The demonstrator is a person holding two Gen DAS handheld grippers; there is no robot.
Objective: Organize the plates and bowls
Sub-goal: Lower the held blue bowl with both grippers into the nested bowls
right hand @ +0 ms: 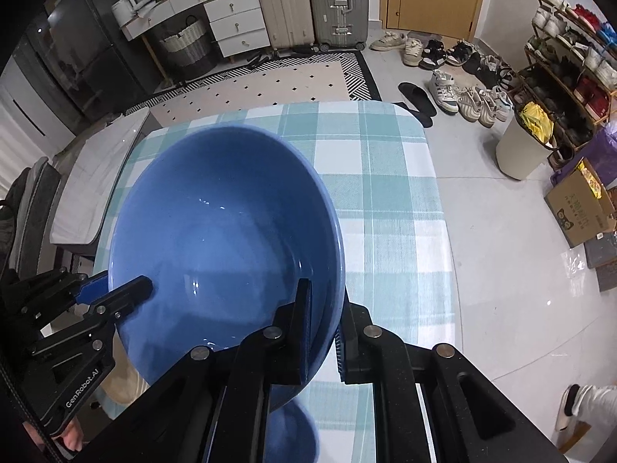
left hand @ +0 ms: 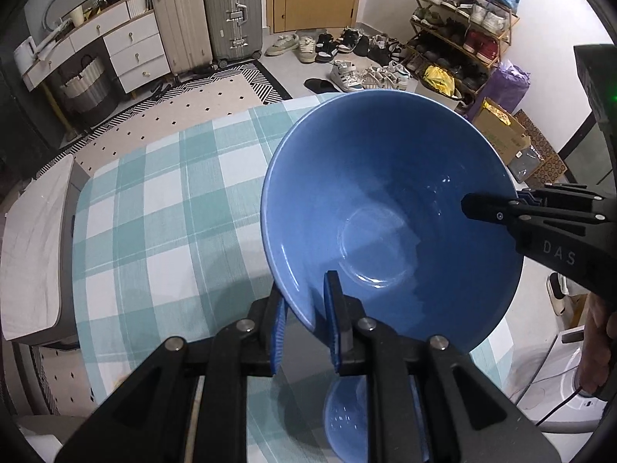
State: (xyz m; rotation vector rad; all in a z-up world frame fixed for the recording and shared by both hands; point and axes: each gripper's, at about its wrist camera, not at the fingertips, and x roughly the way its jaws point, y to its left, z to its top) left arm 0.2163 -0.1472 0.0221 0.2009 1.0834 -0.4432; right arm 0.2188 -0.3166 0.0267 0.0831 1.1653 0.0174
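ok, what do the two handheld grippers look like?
Both are matte black linkage frames with silver pivot bolts and blue ribbed pads. The left gripper reads "GenRobot.AI" in the right wrist view; the right gripper reads "DAS", with a thin black cable hanging below it.

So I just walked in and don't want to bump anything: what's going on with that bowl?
A person holds a tool in each hand, and both are clamped on the rim of one large blue bowl. The left tool and the right tool grip opposite sides, holding it tilted above the checked tablecloth. A smaller blue bowl sits on the table beneath.
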